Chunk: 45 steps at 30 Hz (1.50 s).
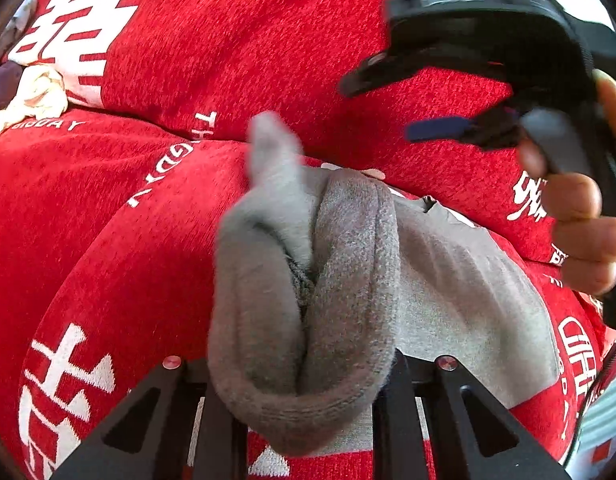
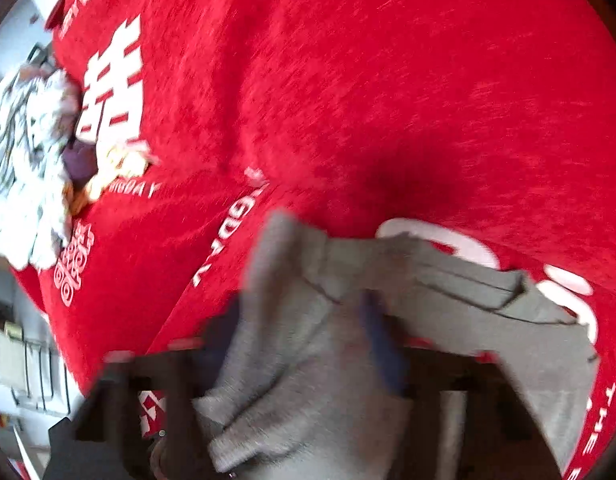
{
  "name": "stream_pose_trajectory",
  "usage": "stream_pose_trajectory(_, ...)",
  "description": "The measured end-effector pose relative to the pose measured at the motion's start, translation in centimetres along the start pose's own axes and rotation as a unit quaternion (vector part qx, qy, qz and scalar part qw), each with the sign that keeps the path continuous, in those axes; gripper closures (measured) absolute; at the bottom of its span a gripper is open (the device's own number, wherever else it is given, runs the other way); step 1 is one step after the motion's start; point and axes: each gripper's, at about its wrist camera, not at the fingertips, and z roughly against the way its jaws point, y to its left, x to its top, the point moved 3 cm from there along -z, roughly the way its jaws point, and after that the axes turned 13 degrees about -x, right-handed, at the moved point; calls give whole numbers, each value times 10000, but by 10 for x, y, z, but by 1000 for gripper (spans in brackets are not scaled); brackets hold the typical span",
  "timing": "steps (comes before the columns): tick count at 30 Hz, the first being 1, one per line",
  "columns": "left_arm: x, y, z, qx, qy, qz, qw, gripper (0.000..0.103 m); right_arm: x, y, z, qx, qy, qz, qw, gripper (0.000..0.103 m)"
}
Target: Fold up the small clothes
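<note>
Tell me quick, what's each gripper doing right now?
Left gripper: shut on the bunched gray garment.
Right gripper: open, holding nothing, above the red blanket.

The garment (image 1: 448, 280) lies on the blanket (image 1: 228, 60), with one bunched fold between the fingers of the left gripper (image 1: 304, 380) at 6 o'clock in the left wrist view. The right gripper (image 1: 448, 96) hangs above the blanket at 2 o'clock there, apart from the garment. In the right wrist view the garment (image 2: 488, 300) spreads from 6 toward 4 o'clock, and a heap of clothes (image 2: 32, 168) sits at the blanket's (image 2: 388, 80) edge at 9 o'clock.
</note>
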Motion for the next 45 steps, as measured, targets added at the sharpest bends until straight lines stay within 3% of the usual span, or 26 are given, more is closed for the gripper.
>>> stream_pose_trajectory(6, -2, -1, 0, 66, 0, -44, 10000, 84, -20, -28, -35, 147, 1103, -919, 9895, 24)
stream_pose_trajectory(10, -3, -1, 0, 89, -10, -70, 9999, 84, -13, -15, -63, 521, 1387, -1100, 9828, 24)
stream_pose_trajectory(13, -3, -2, 0, 111, -17, -110, 9999, 84, -7, 17, -80, 627, 1580, -772, 9824, 24)
stream_pose_trajectory(17, -4, -8, 3, 180, -51, -250, 9995, 84, -2, 70, -91, 295, 1683, 179, 9851, 24)
stream_pose_trajectory(22, -5, -11, 3, 244, -51, -334, 9991, 84, -14, 112, -109, -671, 1922, 1368, 9694, 24)
stream_pose_trajectory(23, -6, -11, 3, 239, -48, -332, 9991, 84, -19, 115, -114, -838, 1956, 1616, 9636, 31)
stream_pose_trajectory(24, -6, -11, 3, 236, -49, -324, 9992, 84, -22, 117, -117, -1076, 1895, 1854, 9582, 41)
stream_pose_trajectory(25, -6, -10, 3, 233, -52, -316, 9992, 84, -23, 118, -117, -1270, 1818, 2013, 9541, 58)
stream_pose_trajectory(27, -6, -11, 4, 221, -58, -314, 9992, 84, -21, 114, -107, -1185, 1606, 2061, 9580, 82)
stream_pose_trajectory(28, -6, -11, 5, 213, -78, -331, 9992, 84, -19, 110, -100, -1094, 1510, 2003, 9618, 87)
stream_pose_trajectory(32, -8, -27, 13, 219, -142, -525, 9983, 84, -17, 80, -68, -611, 1013, 1657, 9790, 89)
stream_pose_trajectory(36, -10, -59, 23, 613, -347, -1138, 9910, 84, -14, 47, -42, -250, 733, 1361, 9877, 89)
stream_pose_trajectory(42, -18, -106, 11, 1381, -244, -1836, 9729, 84, -6, 26, -26, 118, 472, 1246, 9910, 89)
stream_pose_trajectory(45, -19, -122, 5, 1493, -177, -1884, 9705, 84, -6, 5, -15, 331, 397, 1102, 9926, 89)
